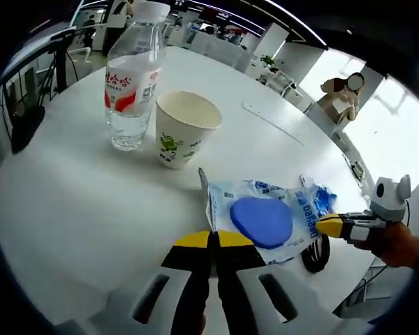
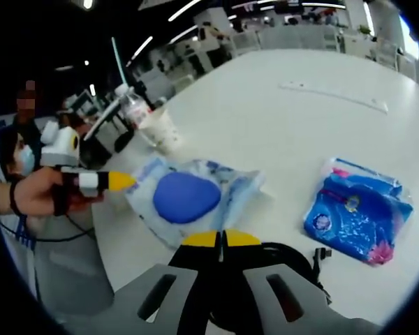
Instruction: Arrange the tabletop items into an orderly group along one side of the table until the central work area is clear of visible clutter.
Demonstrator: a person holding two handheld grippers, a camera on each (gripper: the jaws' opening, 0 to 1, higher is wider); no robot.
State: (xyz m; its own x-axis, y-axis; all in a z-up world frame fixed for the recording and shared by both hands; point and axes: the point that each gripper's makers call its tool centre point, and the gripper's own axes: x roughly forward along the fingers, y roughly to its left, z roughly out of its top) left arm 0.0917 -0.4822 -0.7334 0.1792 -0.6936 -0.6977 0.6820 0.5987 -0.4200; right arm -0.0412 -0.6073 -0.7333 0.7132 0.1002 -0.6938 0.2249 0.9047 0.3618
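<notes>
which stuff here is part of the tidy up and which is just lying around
Part of the job:
- water bottle
- paper cup
- wipes pack with blue lid
- blue tissue packet
- black cable
- left gripper and right gripper, both shut

Just lying about:
- chairs beyond the white table

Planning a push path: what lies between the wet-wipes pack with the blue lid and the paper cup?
Bare white table. In the left gripper view, nothing sits between the wipes pack and the paper cup, beside the water bottle.
</notes>
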